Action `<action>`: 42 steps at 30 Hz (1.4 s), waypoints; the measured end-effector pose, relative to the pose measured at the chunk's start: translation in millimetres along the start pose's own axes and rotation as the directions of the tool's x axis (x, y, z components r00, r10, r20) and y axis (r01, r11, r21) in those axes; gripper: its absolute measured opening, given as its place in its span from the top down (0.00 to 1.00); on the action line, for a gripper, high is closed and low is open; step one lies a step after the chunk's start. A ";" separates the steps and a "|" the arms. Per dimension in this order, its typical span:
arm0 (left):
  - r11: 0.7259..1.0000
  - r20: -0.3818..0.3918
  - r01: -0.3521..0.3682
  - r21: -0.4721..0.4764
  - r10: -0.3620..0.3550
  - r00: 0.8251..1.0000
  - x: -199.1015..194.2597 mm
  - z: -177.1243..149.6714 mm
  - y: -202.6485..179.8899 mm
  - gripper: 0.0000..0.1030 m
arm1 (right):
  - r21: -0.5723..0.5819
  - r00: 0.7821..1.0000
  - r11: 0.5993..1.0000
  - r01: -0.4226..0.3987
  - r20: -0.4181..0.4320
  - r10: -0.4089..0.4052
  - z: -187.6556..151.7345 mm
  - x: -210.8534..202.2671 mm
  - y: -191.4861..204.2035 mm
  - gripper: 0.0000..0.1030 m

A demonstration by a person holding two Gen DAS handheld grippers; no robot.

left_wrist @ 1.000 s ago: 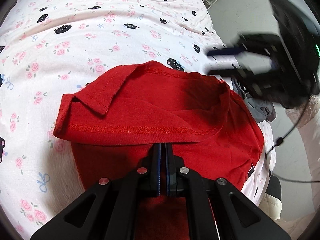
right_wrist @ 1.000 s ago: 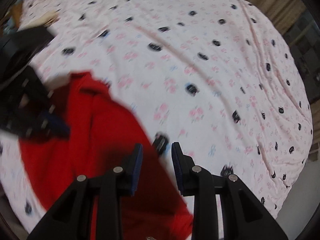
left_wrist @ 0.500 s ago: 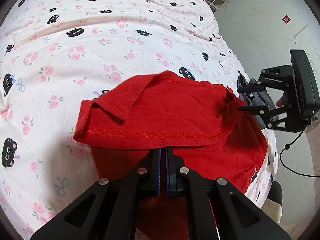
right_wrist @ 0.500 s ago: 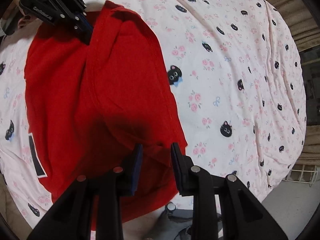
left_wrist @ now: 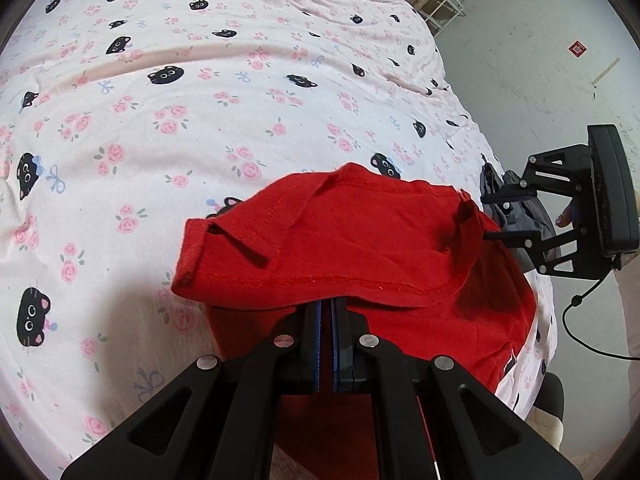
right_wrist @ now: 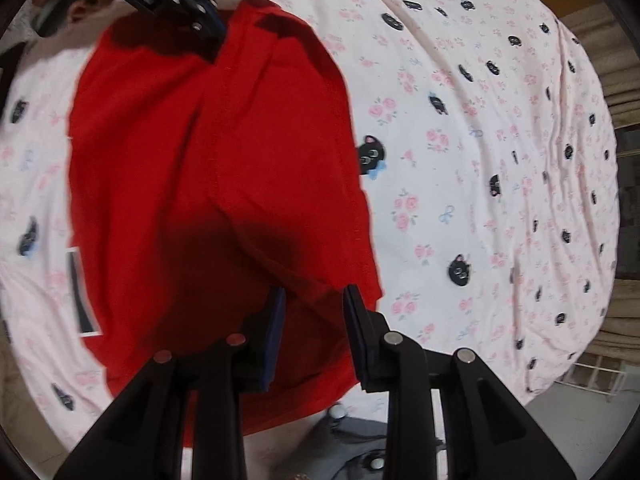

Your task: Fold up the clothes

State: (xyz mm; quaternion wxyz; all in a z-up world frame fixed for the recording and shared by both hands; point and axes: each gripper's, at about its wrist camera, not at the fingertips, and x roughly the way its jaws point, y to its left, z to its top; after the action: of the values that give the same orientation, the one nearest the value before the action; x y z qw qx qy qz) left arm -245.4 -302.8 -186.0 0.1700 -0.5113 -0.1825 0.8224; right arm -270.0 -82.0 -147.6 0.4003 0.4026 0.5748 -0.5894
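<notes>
Presently, a pink bedsheet [left_wrist: 208, 92] printed with black cat faces, roses and bows covers the bed and forms the whole working surface. Grey clothing [left_wrist: 516, 216] lies bunched at the bed's edge, just beyond the garment; in the right wrist view more grey fabric [right_wrist: 360, 440] shows below the gripper, partly hidden by its frame. A white wire rack [left_wrist: 444, 12] stands against the grey wall past the far end of the bed. A black cable [left_wrist: 580, 320] trails from the right gripper's body.

A red shirt [left_wrist: 360, 248] lies on the sheet, one layer lifted and doubled over the flat part beneath. The left gripper [left_wrist: 326, 312] is clamped on the stitched hem of that raised layer, its blue pads pressed together with cloth between. The right gripper [right_wrist: 314, 320] stands with its fingers parted, straddling a diagonal fold at the shirt's opposite side; whether the fingers touch the cloth cannot be told. A white-edged dark label [right_wrist: 82, 292] shows on the flat lower layer.
</notes>
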 end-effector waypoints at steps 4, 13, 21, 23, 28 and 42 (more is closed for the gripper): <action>1.000 0.007 -0.010 -0.010 0.010 1.000 -1.3 0.9 4.0 0.97 | -0.027 1.000 1.000 -0.014 0.012 0.014 6.8 4.3 -1.6 0.70; 0.999 0.065 -0.032 -0.040 0.035 0.997 -4.7 10.1 12.9 0.94 | -0.049 0.989 0.995 -0.082 -0.128 0.075 7.9 35.8 -12.4 0.72; 0.995 0.198 -0.072 -0.067 0.084 0.977 -12.6 20.9 17.3 0.90 | 0.166 0.989 0.985 0.038 -0.147 -0.013 -13.7 47.5 -68.2 0.71; 0.993 0.224 -0.090 -0.075 0.105 0.969 -11.1 23.4 19.6 0.90 | 0.187 0.988 0.981 0.057 -0.152 -0.029 -17.0 48.2 -73.8 0.68; 0.983 0.195 -0.134 -0.126 0.157 0.968 2.7 24.1 30.7 0.90 | 0.180 0.972 0.977 0.111 -0.224 -0.069 -21.0 56.9 -74.0 0.59; 0.990 0.244 -0.140 0.011 0.133 0.961 -39.0 13.1 -14.1 0.72 | 0.405 0.999 0.914 0.008 0.031 -0.023 -17.8 -1.7 -73.1 0.59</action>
State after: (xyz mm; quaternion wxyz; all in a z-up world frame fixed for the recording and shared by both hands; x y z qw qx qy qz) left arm -239.6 -310.3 -143.5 0.0966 -0.4160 -0.1546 0.8909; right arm -337.4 -62.8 -120.2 0.3137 0.4615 0.4365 -0.7058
